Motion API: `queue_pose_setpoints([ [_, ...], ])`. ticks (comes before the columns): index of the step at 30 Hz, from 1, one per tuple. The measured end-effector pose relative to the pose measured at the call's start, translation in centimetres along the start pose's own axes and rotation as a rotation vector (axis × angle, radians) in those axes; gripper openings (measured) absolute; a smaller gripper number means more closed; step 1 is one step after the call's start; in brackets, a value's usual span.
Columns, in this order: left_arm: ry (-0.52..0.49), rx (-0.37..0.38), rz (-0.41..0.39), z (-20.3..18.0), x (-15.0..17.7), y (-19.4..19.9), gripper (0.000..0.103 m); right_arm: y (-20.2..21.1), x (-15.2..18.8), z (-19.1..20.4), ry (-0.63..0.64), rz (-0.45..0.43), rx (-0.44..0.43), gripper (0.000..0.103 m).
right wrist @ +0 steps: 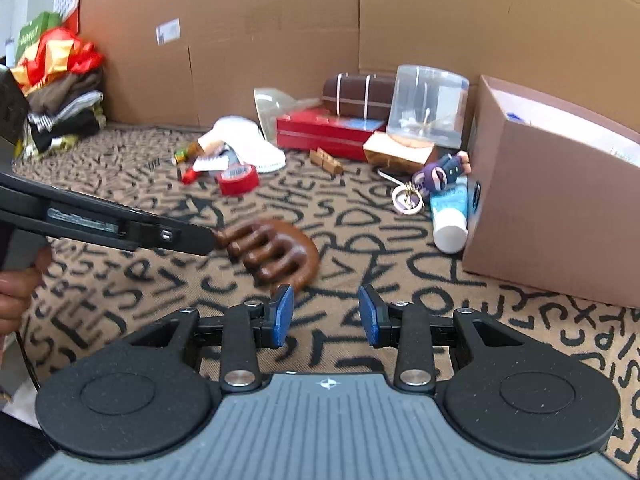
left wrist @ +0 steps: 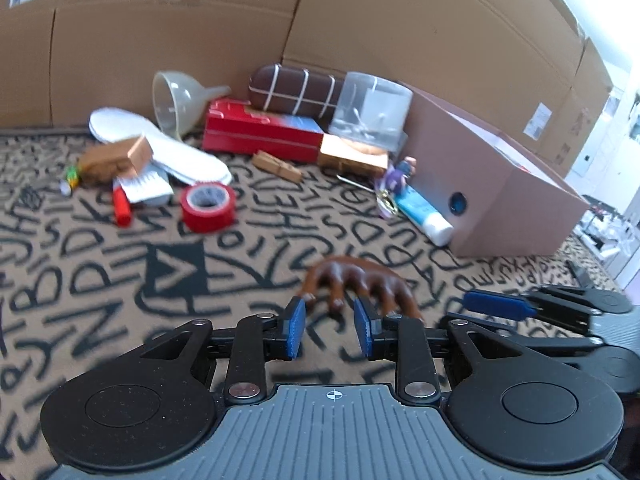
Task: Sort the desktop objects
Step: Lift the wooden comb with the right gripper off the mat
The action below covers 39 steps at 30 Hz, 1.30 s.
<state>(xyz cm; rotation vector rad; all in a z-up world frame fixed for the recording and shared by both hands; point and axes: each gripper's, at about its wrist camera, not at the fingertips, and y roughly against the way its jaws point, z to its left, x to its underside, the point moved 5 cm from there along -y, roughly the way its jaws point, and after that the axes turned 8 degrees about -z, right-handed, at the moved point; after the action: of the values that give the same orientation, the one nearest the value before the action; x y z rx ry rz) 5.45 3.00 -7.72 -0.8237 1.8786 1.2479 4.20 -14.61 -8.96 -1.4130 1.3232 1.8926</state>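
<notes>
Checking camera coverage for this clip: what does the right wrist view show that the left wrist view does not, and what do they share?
Only the right wrist view shows the pile of folded clothes at the far left, a hand on the other tool's grip, and the left gripper from the side, touching the brown wooden massager. Only the left wrist view shows the bright room beyond the cardboard box. Both share the massager, red tape roll, white tube, red box and lettered mat.
</notes>
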Motion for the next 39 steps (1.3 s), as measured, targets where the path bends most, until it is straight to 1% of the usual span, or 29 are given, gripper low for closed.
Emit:
queue_pose_setpoints([
  [4,-0.03,-0.027,0.003,0.5,-0.5,-0.9,0.042,-0.7,-0.1,0.6,-0.005,0.006,-0.018,0.04],
  [8,-0.048,-0.015,0.014,0.7,-0.6,-1.5,0.042,-1.6,0.2,0.7,-0.021,0.027,-0.023,0.04],
  [12,-0.042,-0.009,0.048,1.2,-0.4,-2.6,0.041,-1.9,0.5,0.3,-0.027,0.038,-0.002,0.04],
  [13,-0.036,-0.002,0.058,1.3,-0.3,-2.7,0.031,-2.0,0.5,0.1,-0.03,0.04,0.003,0.04],
  [15,-0.039,0.003,0.063,1.1,-0.2,-2.9,0.028,-2.0,0.6,-0.3,-0.048,0.041,-0.001,0.04],
  [16,-0.043,0.003,0.062,1.0,-0.2,-2.8,0.031,-2.0,0.5,-0.4,-0.054,0.041,-0.002,0.04],
  [19,-0.049,-0.004,0.06,0.7,-0.1,-2.8,0.035,-2.1,0.4,-0.3,-0.041,0.037,0.007,0.04],
  [23,-0.043,-0.007,0.06,0.6,0.0,-2.8,0.035,-2.3,0.2,-0.1,-0.04,0.032,0.006,0.04],
  [26,-0.046,-0.013,0.059,0.6,0.1,-2.8,0.033,-2.5,0.1,0.0,-0.044,0.031,0.003,0.035],
  [28,-0.048,-0.016,0.06,0.5,0.1,-2.8,0.031,-2.6,0.0,0.1,-0.046,0.031,-0.002,0.024],
  [30,-0.051,-0.019,0.061,0.4,0.1,-2.7,0.028,-2.6,0.0,0.3,-0.046,0.032,-0.012,0.017],
  [34,-0.046,-0.02,0.063,0.4,0.1,-2.6,0.029,-2.5,-0.2,0.5,-0.052,0.031,-0.01,0.017],
  [36,-0.037,-0.024,0.065,0.4,0.1,-2.6,0.03,-2.5,-0.3,0.4,-0.073,0.037,-0.005,0.017],
  [39,-0.037,-0.036,0.064,0.3,0.2,-2.6,0.03,-2.8,-0.2,0.4,-0.102,0.048,0.016,0.018],
])
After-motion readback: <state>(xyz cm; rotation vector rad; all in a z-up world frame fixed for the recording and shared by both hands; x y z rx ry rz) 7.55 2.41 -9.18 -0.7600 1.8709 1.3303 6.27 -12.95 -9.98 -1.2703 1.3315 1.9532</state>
